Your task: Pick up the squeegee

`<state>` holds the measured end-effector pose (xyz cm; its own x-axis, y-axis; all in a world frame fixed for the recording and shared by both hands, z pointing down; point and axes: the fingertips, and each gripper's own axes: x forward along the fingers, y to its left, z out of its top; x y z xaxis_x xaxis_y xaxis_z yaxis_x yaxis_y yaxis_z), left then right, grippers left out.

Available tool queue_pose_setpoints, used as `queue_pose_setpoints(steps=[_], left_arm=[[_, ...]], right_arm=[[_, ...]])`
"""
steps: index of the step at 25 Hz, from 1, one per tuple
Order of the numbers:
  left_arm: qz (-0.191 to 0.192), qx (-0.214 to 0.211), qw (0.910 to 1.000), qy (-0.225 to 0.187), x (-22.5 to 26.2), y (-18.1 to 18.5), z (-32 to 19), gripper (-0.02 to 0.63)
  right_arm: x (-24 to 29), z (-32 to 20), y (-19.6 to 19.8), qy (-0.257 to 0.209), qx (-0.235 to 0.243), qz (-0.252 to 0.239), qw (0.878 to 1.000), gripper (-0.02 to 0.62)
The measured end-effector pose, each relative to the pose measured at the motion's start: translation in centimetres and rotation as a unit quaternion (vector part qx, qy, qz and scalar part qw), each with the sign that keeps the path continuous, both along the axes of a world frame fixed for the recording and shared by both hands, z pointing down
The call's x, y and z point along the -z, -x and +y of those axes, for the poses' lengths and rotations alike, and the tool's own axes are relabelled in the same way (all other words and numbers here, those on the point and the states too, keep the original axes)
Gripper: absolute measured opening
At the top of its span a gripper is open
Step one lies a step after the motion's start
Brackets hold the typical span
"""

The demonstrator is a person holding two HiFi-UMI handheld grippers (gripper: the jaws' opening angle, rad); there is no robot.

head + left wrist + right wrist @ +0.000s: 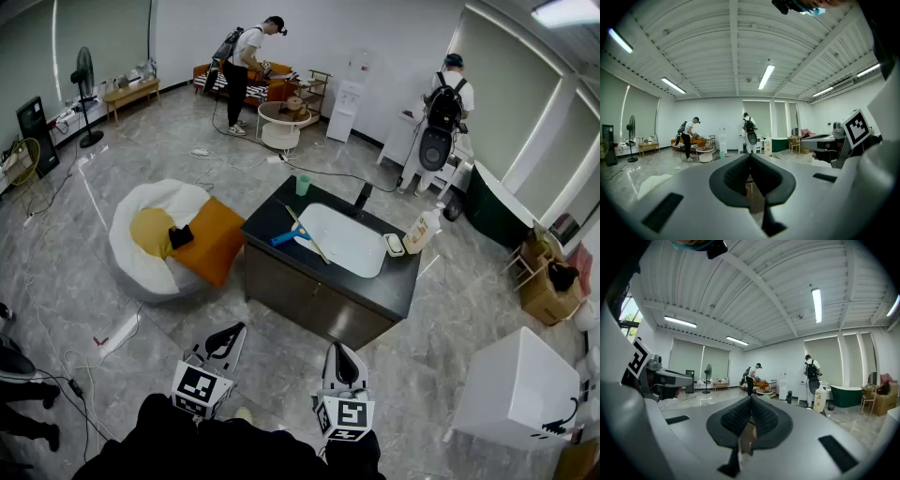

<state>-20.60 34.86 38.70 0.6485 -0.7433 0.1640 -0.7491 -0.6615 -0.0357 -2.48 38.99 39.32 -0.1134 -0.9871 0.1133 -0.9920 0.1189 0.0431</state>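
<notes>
The squeegee (292, 233), a blue handle with a long thin blade, lies across the left rim of the white basin set in the black sink cabinet (328, 292). Both grippers hang low in the head view, well short of the cabinet's front. My left gripper (228, 337) is shut with nothing in it, its pads meeting in the left gripper view (750, 157). My right gripper (345, 356) is also shut and empty, pads together in the right gripper view (751, 402). The jaws hide the squeegee in both gripper views.
On the cabinet top stand a green cup (303, 185), a black faucet (361, 200), a soap dish (394, 246) and a bottle (423, 230). A beanbag with orange cushions (169, 239) lies left of it, a white box (520, 389) to the right. Two people work at the back.
</notes>
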Motion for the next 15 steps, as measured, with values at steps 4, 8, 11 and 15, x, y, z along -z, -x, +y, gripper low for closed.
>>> queue_pose_setpoints(steps=[4, 8, 11, 15], left_arm=[[0.001, -0.004, 1.0000, -0.001, 0.2, 0.5, -0.7, 0.018], [0.002, -0.006, 1.0000, 0.001, -0.1, 1.1, -1.5, 0.018], [0.004, -0.008, 1.0000, 0.001, -0.3, 1.8, -2.2, 0.018], [0.007, -0.006, 1.0000, -0.001, -0.4, 2.9, -3.1, 0.018]], right_arm=[[0.1, -0.6, 0.7, -0.001, -0.003, -0.004, 1.000, 0.015], [0.0, -1.5, 1.4, 0.001, -0.004, -0.002, 1.000, 0.015], [-0.1, -2.2, 2.2, 0.002, -0.004, 0.000, 1.000, 0.015], [-0.6, -3.1, 3.5, 0.005, -0.001, 0.000, 1.000, 0.015]])
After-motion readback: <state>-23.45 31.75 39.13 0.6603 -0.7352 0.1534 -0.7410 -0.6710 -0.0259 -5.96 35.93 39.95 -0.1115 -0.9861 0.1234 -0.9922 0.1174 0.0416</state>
